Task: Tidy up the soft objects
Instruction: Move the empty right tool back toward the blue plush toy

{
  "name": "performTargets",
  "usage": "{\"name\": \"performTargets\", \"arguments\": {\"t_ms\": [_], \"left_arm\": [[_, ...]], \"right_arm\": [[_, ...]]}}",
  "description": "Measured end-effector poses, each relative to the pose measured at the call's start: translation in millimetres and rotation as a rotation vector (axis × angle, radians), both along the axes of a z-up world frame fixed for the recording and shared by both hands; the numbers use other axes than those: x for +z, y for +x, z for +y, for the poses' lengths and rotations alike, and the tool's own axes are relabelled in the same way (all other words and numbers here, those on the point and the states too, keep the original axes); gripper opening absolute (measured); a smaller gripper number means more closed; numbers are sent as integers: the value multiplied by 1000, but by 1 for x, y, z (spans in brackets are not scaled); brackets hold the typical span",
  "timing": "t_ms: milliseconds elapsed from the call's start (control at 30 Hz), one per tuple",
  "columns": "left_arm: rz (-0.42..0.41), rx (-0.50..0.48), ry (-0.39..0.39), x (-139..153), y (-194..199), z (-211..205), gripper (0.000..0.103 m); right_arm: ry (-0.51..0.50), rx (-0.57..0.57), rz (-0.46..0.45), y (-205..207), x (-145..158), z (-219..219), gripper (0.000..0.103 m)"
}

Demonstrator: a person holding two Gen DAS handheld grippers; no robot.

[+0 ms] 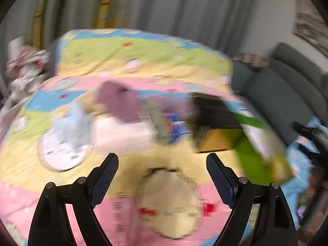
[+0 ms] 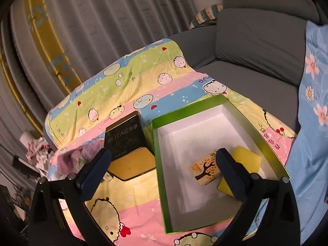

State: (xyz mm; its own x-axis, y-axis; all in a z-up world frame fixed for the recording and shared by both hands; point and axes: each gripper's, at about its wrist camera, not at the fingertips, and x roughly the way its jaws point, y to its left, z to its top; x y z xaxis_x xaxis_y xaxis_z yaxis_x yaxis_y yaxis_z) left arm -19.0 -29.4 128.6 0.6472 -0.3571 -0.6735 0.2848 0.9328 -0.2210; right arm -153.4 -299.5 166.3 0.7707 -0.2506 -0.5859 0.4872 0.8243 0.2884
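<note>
In the blurred left wrist view, a purple cloth point(image 1: 121, 102), a light blue soft item point(image 1: 69, 123) and a grey-green item point(image 1: 162, 123) lie on a cartoon quilt point(image 1: 143, 63). My left gripper point(image 1: 162, 164) is open and empty above the quilt. In the right wrist view, a green-rimmed white box point(image 2: 180, 121) holds a yellow sponge point(image 2: 248, 157) and a small tissue pack with a tree print point(image 2: 207, 170). My right gripper point(image 2: 162, 160) is open and empty above the box. The purple cloth point(image 2: 82, 155) shows at left.
A black and gold tin point(image 2: 125, 143) lies left of the box; it also shows in the left wrist view point(image 1: 215, 123). A white flat object point(image 1: 123, 135) lies on the quilt. A grey sofa point(image 2: 256, 41), a blue floral sheet point(image 2: 311, 112) and curtains point(image 2: 102, 20) surround the quilt.
</note>
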Motion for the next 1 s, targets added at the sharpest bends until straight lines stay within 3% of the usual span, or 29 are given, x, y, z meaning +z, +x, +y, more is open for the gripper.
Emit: {"name": "performTargets", "arguments": {"t_ms": [133,233,533,700,867,1000], "left_arm": [[10,101,31,-2,16,32,88],[26,234,45,-4,25,62,88],[71,401,72,-12,34,122,88],[135,374,-15,-18,38,152,88],[144,432,23,-21,42,174,88],[117,449,39,-17,40,189,88]], "right_arm": [[-52,48,31,13,-1,24,102],[-80,75,53,25,-3,42,102],[-169,175,109,62,-14,107,102],[-85,346,94,82,-27,148,102],[18,511,78,108,-31,195,102],[0,602,132,149,-32,243,102]]}}
